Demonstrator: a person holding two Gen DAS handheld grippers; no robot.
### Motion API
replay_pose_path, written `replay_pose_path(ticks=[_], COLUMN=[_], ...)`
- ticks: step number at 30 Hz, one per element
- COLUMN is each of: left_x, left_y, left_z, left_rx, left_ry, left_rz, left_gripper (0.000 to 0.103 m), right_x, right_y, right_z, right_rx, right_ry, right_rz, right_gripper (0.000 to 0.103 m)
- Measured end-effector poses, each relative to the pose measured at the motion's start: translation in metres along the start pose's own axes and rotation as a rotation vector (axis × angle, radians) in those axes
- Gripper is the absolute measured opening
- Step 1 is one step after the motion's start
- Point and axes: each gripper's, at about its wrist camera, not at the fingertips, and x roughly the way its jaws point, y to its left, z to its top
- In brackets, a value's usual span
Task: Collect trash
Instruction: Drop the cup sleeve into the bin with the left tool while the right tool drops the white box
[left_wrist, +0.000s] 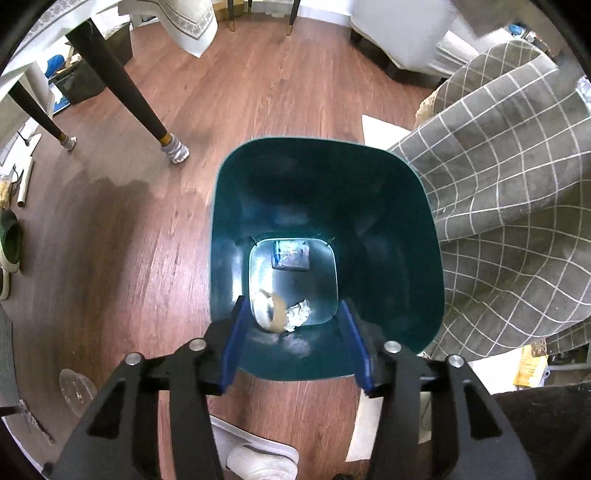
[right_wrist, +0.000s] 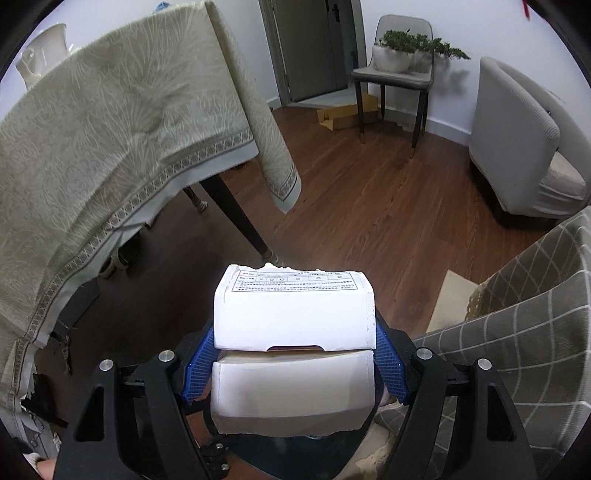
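Observation:
In the left wrist view a dark teal trash bin (left_wrist: 388, 206) stands on the wooden floor, seen from above. At its bottom lie a tape roll (left_wrist: 271, 312), a crumpled foil ball (left_wrist: 298, 314) and a blue-white packet (left_wrist: 290, 254). My left gripper (left_wrist: 295, 332) hangs over the bin's near rim, open, with nothing between its blue pads. In the right wrist view my right gripper (right_wrist: 295, 332) is shut on a torn white cardboard box (right_wrist: 293, 314) with a printed label, pressed between both blue pads.
A chair draped in grey checked cloth (left_wrist: 509, 206) stands right of the bin. Dark table legs (left_wrist: 125, 96) with socks rise at the left, under a pale tablecloth (right_wrist: 110, 147). A clear plastic lid (left_wrist: 75, 387) lies on the floor. A grey chair with plants (right_wrist: 399, 66) and a sofa (right_wrist: 517, 147) stand farther off.

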Motion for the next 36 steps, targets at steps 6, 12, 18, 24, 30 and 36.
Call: replay_pose_path(ticks=[6, 12, 18, 24, 30, 36], left_x=[-0.023, -0.053, -0.088, -0.120, -0.146, -0.166], left_y=[0.014, 0.033, 0.045, 0.043, 0.034, 0.021], left_z=[0.001, 0.005, 0.010, 0.015, 0.020, 0.020], left_rx=[-0.021, -0.060, -0.100, -0.124, -0.111, -0.083], left_ry=[-0.065, -0.164, -0.257, -0.344, -0.413, -0.465], left_rz=[0.010, 0.045, 0.058, 0.042, 0.044, 0.073], left_gripper=[0.067, 0.074, 0.074, 0.073, 0.069, 0.061], right_x=[0.017, 0.038, 0.068, 0.087, 0.100, 0.115], right_y=[0.005, 0.010, 0.012, 0.016, 0.019, 0.015], right_z=[-0.005, -0.013, -0.032, -0.044, -0.057, -0.069], right_rx=[-0.010, -0.031, -0.048, -0.062, -0.084, -0.090], right_ry=[0.033, 0.079, 0.149, 0.196, 0.231, 0.270], right_rz=[-0.005, -0.023, -0.042, -0.048, -0.051, -0.041], right_gripper=[0.076, 0.076, 0.076, 0.076, 0.076, 0.076])
